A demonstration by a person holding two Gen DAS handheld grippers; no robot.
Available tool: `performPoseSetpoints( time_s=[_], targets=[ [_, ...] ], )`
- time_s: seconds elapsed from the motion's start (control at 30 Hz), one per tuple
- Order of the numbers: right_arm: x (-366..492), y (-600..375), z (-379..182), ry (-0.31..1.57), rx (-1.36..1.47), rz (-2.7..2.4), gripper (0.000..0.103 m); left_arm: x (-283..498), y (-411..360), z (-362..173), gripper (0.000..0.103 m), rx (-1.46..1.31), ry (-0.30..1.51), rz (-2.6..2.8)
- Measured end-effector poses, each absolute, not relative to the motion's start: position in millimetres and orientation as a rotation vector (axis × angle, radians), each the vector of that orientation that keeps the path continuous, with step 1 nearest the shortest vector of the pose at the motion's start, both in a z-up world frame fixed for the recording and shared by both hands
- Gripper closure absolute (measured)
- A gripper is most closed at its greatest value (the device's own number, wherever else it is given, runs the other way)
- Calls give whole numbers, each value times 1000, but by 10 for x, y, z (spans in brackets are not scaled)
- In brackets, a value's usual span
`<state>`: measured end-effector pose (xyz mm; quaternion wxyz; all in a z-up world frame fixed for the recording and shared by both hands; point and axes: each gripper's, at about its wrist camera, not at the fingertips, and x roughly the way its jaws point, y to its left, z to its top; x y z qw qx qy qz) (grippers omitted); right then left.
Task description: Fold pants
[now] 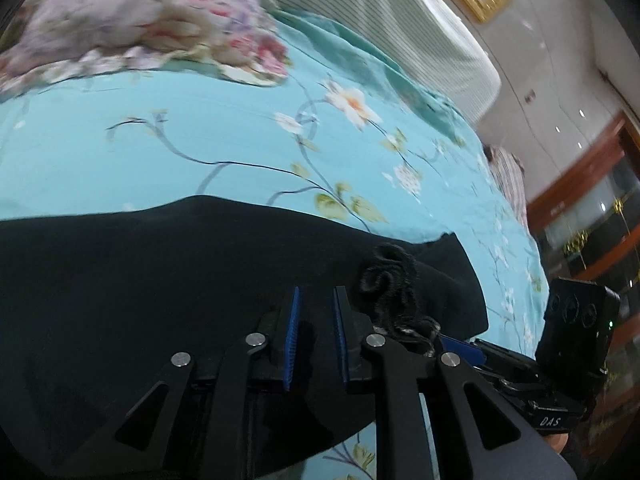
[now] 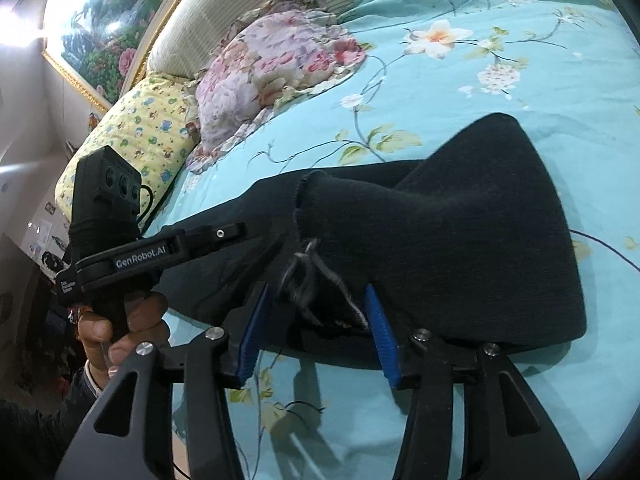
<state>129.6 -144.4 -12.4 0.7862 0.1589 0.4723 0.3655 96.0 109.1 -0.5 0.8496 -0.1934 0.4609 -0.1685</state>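
Black pants (image 1: 160,280) lie spread on a turquoise floral bedsheet (image 1: 200,132). My left gripper (image 1: 318,312) hovers low over them near their right end. Its blue pads stand a narrow gap apart with no cloth pinched between them. A curled black drawstring (image 1: 384,280) lies just right of its right finger. In the right wrist view the pants (image 2: 480,240) are folded into a thick pile. My right gripper (image 2: 316,292) is open around a bunched, frayed edge of the cloth (image 2: 320,276), and its pads do not press on it.
A floral pillow (image 2: 272,68) and a yellow patterned pillow (image 2: 144,132) lie at the head of the bed by a ribbed headboard (image 1: 380,12). A hand (image 2: 120,328) holds the left gripper's handle (image 2: 160,252). Wooden furniture (image 1: 580,184) stands beyond the bed's right edge.
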Motion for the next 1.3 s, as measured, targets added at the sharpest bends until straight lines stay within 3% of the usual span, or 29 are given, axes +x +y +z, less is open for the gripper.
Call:
performPoseSetpoints(
  time_s=[0.1, 0.77, 1.3],
  targets=[
    [1249, -1377, -54, 1004, 311, 802, 52, 858, 1195, 32, 80, -434, 958, -319],
    [1245, -625, 258, 983, 184, 979, 48, -152, 2159, 77, 67, -631, 884, 35],
    [1376, 343, 432, 983, 17, 1160, 48, -725, 3000, 79, 66, -793, 799, 258]
  ],
)
